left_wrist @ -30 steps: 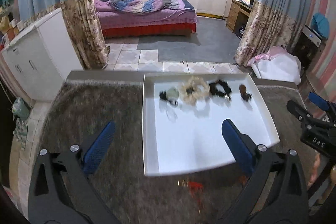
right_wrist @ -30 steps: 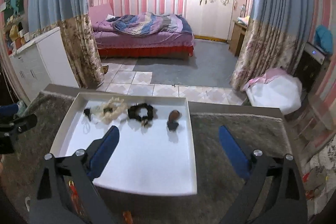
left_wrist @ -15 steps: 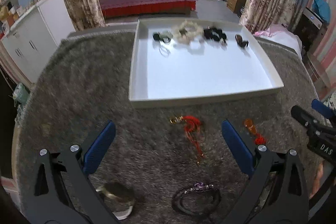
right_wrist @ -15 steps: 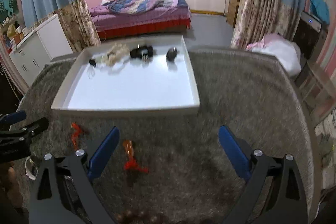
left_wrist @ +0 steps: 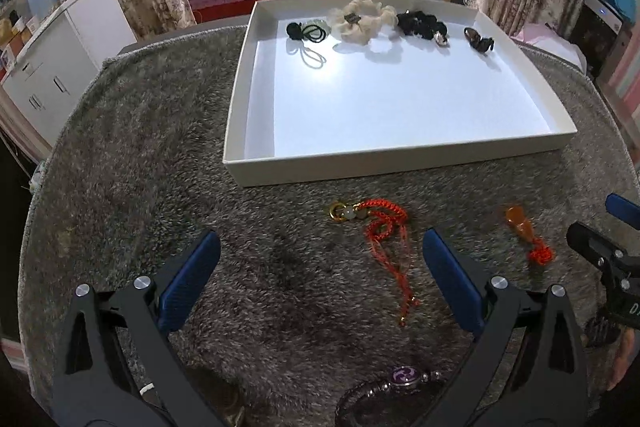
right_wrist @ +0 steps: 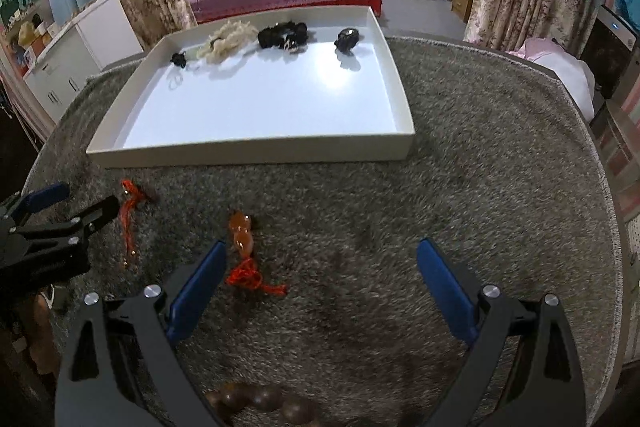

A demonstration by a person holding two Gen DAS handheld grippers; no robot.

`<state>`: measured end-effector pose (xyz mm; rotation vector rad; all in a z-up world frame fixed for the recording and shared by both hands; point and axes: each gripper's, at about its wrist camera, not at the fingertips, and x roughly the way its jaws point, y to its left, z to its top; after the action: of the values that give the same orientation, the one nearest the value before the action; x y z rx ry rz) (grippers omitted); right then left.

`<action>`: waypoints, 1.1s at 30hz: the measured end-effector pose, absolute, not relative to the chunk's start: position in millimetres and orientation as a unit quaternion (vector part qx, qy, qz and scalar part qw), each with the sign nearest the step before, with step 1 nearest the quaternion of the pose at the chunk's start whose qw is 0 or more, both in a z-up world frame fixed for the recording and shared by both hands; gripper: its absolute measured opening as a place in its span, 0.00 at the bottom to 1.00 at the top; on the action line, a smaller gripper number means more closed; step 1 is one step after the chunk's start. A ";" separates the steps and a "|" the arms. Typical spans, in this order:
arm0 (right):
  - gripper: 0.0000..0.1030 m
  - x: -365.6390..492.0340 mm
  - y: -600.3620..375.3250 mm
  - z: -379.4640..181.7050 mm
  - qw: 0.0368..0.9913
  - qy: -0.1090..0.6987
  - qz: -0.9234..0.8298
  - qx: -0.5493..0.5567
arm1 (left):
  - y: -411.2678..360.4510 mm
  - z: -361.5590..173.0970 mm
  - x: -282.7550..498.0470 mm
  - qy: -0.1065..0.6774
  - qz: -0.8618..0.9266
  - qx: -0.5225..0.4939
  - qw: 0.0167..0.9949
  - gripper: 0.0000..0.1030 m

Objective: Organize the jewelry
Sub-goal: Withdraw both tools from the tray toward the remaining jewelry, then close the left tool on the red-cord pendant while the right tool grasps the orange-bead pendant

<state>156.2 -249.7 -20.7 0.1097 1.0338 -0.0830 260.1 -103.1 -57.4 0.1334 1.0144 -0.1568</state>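
While four hair pieces are already lined along the 12 o'clock wall of the shallow white rectangular tray (left_wrist: 256, 79), the red braided cord charm (left_wrist: 376, 223), amber gourd pendant (right_wrist: 240, 227), purple-stone bracelet (left_wrist: 400, 377) and brown wooden beads (right_wrist: 260, 401) are left on the grey shaggy rug (left_wrist: 140, 147), with left gripper (left_wrist: 320, 267) and right gripper (right_wrist: 320, 275) both spread and empty

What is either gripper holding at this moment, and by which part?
Nothing is held. The left gripper and right gripper both stand open and empty above the rug, with the orange pendant lying loose.

Both wrist views look forward and down over the grey rug (left_wrist: 120, 155) toward the bedroom, sharing the white tray (left_wrist: 400, 167) (right_wrist: 248, 155) at upper centre.
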 end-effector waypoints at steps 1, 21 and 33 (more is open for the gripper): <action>0.92 156.3 -249.6 -22.4 0.865 0.498 -0.038 0.054 | -103.8 -57.8 260.8 0.487 -0.078 0.062 0.868 0.97; 0.43 166.5 -226.4 -44.8 0.835 0.545 0.012 0.071 | -120.6 -75.9 293.2 0.529 -0.124 0.027 0.839 0.52; 0.21 166.5 -224.7 -46.1 0.838 0.542 0.017 0.060 | -119.2 -80.9 294.9 0.531 -0.126 0.020 0.838 0.38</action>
<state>166.5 -224.7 -46.1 0.1277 1.1473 0.0357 294.9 -119.2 -80.9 0.0430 1.1229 -0.2656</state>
